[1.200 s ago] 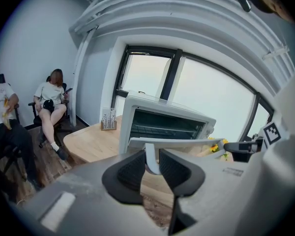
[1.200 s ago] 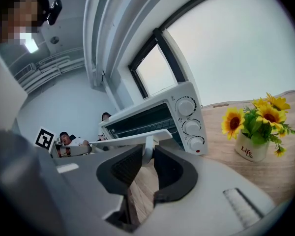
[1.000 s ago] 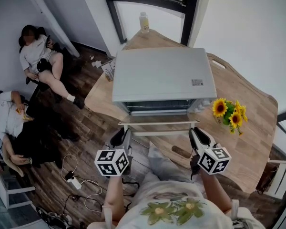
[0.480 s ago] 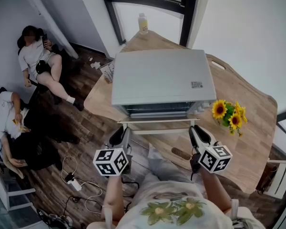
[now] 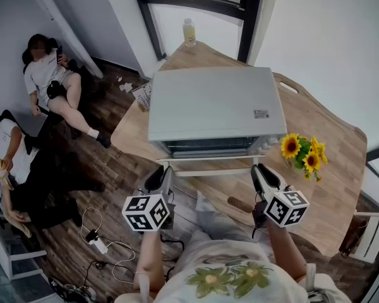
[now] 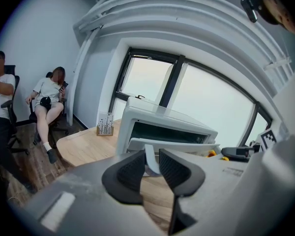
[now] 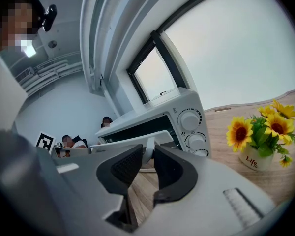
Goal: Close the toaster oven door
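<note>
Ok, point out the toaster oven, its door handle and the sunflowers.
toaster oven (image 5: 211,103), head view, middle of its flat top.
door handle (image 6: 151,159), left gripper view, white post between the jaws.
sunflowers (image 5: 292,143), head view, the leftmost bloom.

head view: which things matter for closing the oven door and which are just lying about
Job: toaster oven, door handle, left tongs and right tongs clamped on it.
Lying about: potted sunflowers, bottle.
</note>
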The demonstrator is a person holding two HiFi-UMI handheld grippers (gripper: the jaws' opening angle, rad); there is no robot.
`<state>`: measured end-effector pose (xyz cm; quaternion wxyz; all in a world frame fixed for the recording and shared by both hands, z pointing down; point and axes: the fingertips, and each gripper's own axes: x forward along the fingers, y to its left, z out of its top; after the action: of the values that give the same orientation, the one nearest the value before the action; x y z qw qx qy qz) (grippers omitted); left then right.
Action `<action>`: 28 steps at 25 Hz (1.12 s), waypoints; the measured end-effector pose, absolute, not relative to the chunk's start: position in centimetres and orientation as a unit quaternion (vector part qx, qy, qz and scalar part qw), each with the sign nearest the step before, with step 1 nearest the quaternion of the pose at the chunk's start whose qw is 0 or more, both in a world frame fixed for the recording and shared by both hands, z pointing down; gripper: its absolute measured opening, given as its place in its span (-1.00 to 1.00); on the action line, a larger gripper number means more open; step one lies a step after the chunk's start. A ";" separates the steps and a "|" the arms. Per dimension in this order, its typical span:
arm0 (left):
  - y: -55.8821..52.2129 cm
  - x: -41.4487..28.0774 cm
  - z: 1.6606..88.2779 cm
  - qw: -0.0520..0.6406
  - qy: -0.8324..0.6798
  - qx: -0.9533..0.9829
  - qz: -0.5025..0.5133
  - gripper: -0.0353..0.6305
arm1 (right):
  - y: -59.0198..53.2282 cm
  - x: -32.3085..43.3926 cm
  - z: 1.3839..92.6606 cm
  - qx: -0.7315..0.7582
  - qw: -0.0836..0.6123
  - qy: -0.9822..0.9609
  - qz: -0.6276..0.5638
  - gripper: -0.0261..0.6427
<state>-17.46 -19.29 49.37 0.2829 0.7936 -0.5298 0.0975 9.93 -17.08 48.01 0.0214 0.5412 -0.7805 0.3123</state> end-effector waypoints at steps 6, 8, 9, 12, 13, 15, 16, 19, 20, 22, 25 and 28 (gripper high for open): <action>-20.0 -17.4 49.2 0.286 -0.529 0.794 0.091 -0.59 | -17.8 10.0 47.8 0.541 0.016 -0.780 0.313 -0.69; -20.2 -17.4 49.1 0.287 -0.530 0.793 0.089 -0.59 | -18.0 10.0 47.7 0.541 0.013 -0.780 0.313 -0.69; -20.4 -17.5 49.0 0.287 -0.530 0.793 0.087 -0.59 | -18.2 10.0 47.7 0.541 0.012 -0.780 0.313 -0.69; -20.7 -17.5 48.9 0.286 -0.530 0.793 0.085 -0.59 | -18.5 10.0 47.5 0.541 0.009 -0.780 0.314 -0.69; -20.9 -17.5 48.8 0.287 -0.530 0.794 0.084 -0.59 | -18.7 10.0 47.4 0.542 0.009 -0.780 0.313 -0.69; -21.2 -17.4 48.6 0.287 -0.529 0.794 0.084 -0.59 | -19.0 10.1 47.3 0.543 0.008 -0.779 0.313 -0.69; -21.4 -17.4 48.5 0.287 -0.529 0.794 0.083 -0.59 | -19.1 10.1 47.2 0.544 0.007 -0.778 0.314 -0.69; -21.8 -17.4 48.3 0.287 -0.528 0.795 0.081 -0.59 | -19.6 10.1 47.0 0.546 0.005 -0.776 0.315 -0.69; -22.0 -17.5 48.3 0.287 -0.528 0.795 0.079 -0.59 | -19.7 10.1 47.0 0.547 0.005 -0.775 0.316 -0.69; -22.2 -17.5 48.3 0.286 -0.529 0.796 0.075 -0.59 | -20.0 10.1 46.9 0.548 0.003 -0.774 0.317 -0.69; -22.6 -17.4 48.1 0.286 -0.528 0.796 0.071 -0.59 | -20.4 10.1 46.8 0.548 0.001 -0.773 0.318 -0.69; -23.0 -17.4 48.0 0.285 -0.527 0.798 0.069 -0.59 | -20.7 10.1 46.6 0.549 -0.003 -0.772 0.320 -0.69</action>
<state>-17.40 -23.01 47.98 0.2848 0.7976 -0.5271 0.0691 10.14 -20.74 46.62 -0.0030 0.5486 -0.7725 0.3199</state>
